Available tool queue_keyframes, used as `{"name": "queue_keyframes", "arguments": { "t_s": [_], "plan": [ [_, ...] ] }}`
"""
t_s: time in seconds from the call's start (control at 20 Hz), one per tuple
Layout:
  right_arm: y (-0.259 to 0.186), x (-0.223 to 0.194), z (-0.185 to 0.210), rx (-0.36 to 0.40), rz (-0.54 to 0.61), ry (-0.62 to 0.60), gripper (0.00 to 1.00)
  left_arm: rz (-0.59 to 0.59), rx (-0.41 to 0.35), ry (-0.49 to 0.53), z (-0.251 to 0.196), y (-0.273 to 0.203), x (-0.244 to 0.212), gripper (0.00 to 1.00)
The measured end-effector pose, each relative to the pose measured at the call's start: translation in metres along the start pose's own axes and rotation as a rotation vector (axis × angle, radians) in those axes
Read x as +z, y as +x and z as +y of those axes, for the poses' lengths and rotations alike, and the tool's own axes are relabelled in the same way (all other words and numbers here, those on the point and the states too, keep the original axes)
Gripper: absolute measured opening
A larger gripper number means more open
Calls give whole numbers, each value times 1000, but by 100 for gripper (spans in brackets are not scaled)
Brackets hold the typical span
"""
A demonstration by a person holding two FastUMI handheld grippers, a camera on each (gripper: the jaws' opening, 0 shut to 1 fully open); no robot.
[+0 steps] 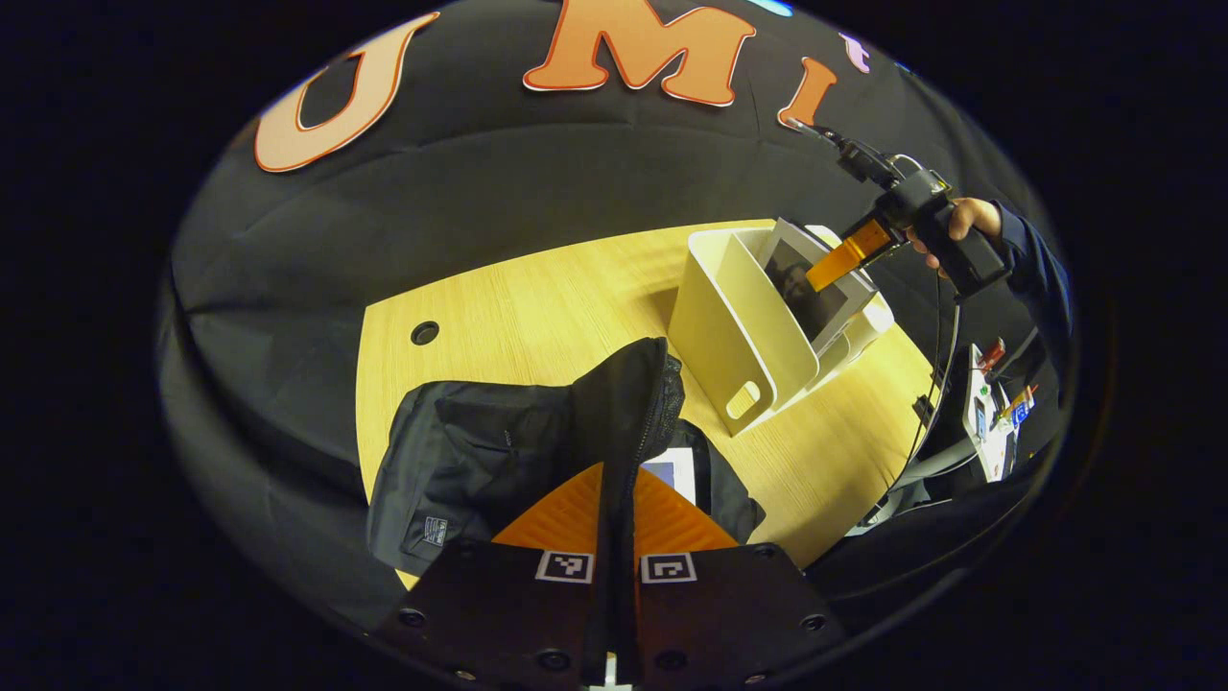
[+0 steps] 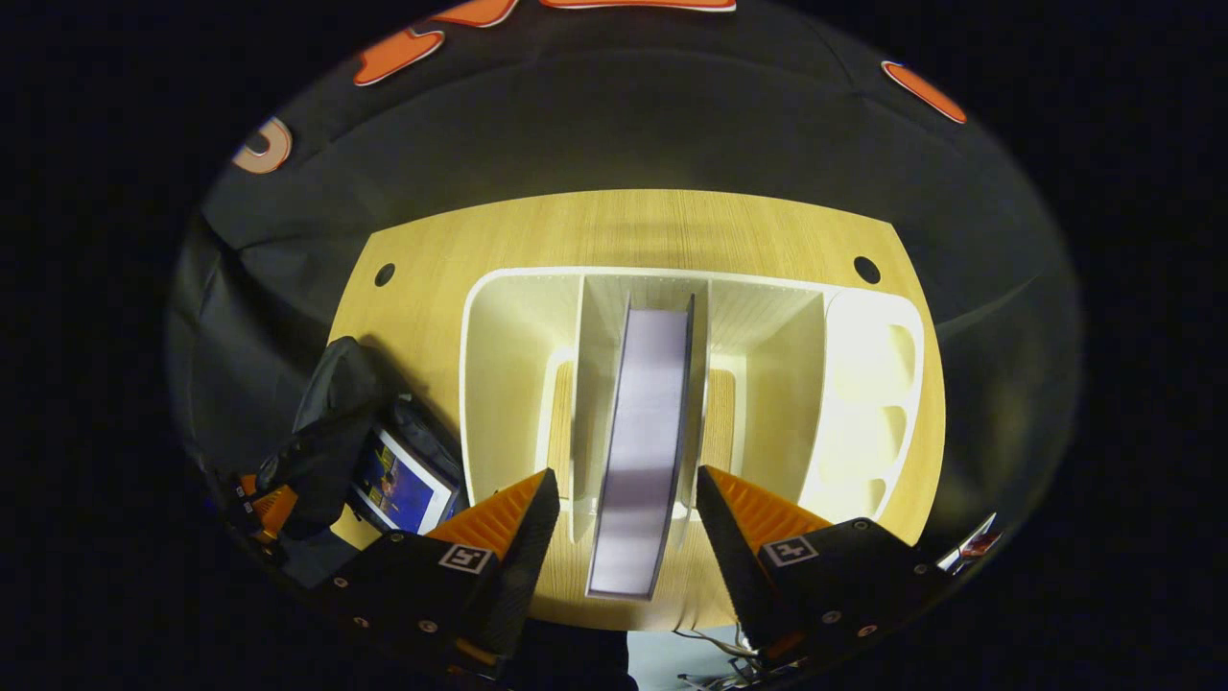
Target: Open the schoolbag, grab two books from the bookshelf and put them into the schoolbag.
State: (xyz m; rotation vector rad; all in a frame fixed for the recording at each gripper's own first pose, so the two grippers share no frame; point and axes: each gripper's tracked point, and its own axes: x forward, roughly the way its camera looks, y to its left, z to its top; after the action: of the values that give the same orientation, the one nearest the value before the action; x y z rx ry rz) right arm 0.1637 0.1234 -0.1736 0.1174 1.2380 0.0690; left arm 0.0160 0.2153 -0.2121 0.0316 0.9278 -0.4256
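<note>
Gripping the schoolbag flap with the left gripper, hovering the right gripper wide over a book.

Pinching a raised fold of black bag fabric between closed fingers at 6 o'clock in the left gripper view; lying on the wooden table, with another book peeking from its opening. Standing upright in the white bookshelf's middle slot, between spread fingers not touching it. Appearing at 2 o'clock, a hand holding the right gripper above the shelf.
</note>
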Motion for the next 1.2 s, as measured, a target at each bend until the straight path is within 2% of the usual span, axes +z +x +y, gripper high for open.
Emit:
{"name": "queue_keyframes", "arguments": {
  "t_s": [0.05,0.1,0.15,0.2,0.25,0.3,0.35,0.55,1.2],
  "plan": [
    [5,2,-1,-3,11,7,68,5,2,-3,-1,0,0,4],
    [8,2,-1,-13,19,18,74,10,6,-5,-1,0,0,4],
    [11,1,-1,-20,30,22,72,14,7,-6,-1,1,0,4],
    [11,1,-2,-28,36,26,53,16,8,-6,-1,1,1,5],
    [13,1,-2,-37,37,33,45,15,5,-4,-2,3,2,5],
    [13,3,-2,-51,28,52,47,15,-1,1,-3,3,3,4],
    [13,4,-2,-58,25,65,40,16,-7,5,-4,3,4,4],
    [-4,-8,-2,-77,-1,83,37,18,-43,44,-2,5,5,4],
    [-68,-111,-2,-5,-57,284,36,26,-140,121,-7,13,3,4]
  ]
}}
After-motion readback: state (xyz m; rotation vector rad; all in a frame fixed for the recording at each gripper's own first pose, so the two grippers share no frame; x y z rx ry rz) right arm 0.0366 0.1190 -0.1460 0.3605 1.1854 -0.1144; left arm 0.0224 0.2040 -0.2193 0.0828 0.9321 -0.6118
